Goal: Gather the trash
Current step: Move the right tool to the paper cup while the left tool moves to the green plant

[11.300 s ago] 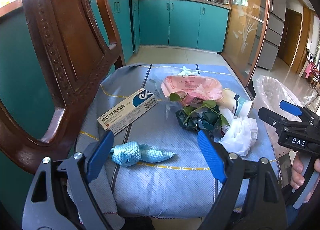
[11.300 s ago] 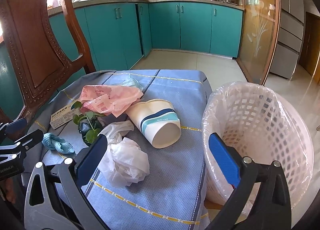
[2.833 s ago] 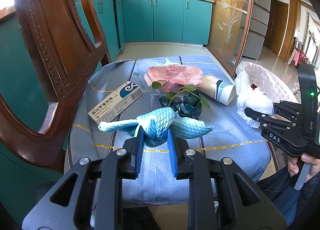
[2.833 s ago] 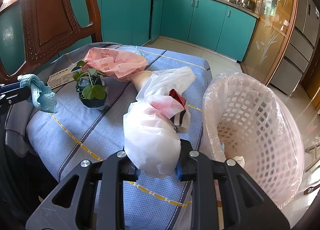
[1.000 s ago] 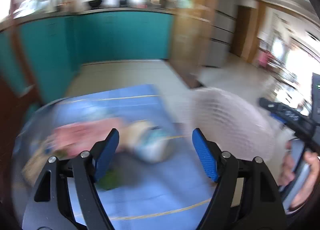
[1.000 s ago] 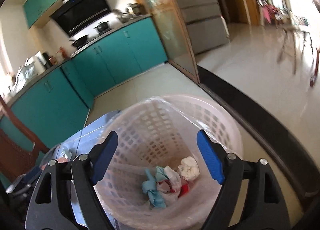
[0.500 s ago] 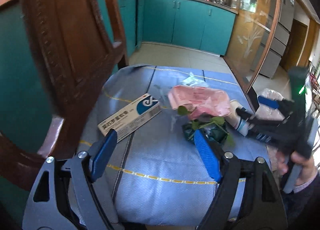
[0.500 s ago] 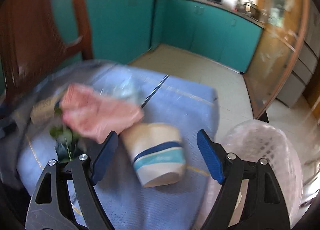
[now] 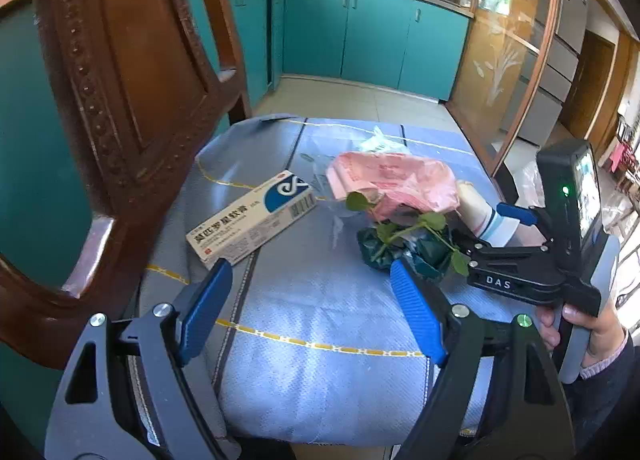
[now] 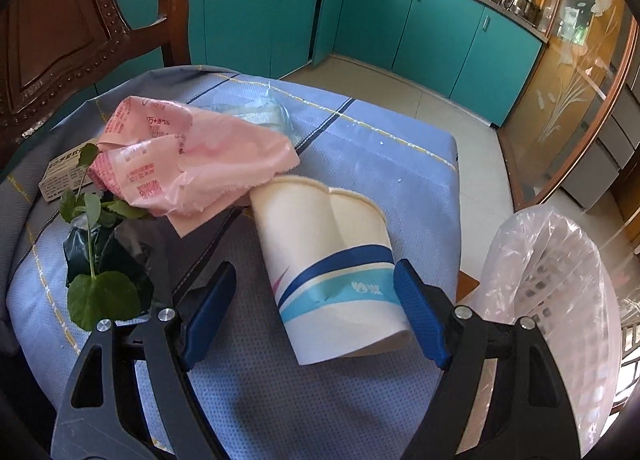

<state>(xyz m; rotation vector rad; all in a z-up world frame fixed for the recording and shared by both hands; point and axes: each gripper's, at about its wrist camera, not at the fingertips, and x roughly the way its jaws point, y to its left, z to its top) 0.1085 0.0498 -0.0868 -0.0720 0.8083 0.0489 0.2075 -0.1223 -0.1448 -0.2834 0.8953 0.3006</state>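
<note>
Right gripper (image 10: 312, 316) spread wide, blue pads (image 10: 418, 318) on either side of the wide end of a crushed paper cup (image 10: 328, 268), not yet pressed against it. Cup lying on its side on the blue striped cloth (image 10: 360, 148), white with a dark blue and a light blue band, open mouth toward the claw, narrow end tucked under a crumpled pink plastic bag (image 10: 192, 156) farther ahead and to the left. Beyond the pink bag, a bit of clear wrapping (image 10: 264, 112). Left of the claw, a dark green wrapper with leafy stems (image 10: 100, 256) poking out; past that, at the far left edge, a flat cardboard box (image 10: 66, 174) partly hidden behind the leaves. Right of the claw, off the cloth's edge, a white lattice basket lined with a clear bag (image 10: 560, 300).

Left gripper (image 9: 310, 308) also wide open, holding nothing, hovering over bare cloth near the front edge. Ahead and slightly left of it, the medicine box (image 9: 252, 220) with a blue logo, lying flat. Ahead and to the right, the leafy wrapper (image 9: 404, 244), with the pink bag (image 9: 392, 180) behind it and the cup (image 9: 484, 216) just beyond the right gripper (image 9: 496, 228), seen from the side. Carved wooden chair back (image 9: 120, 100) rising at the left.
</note>
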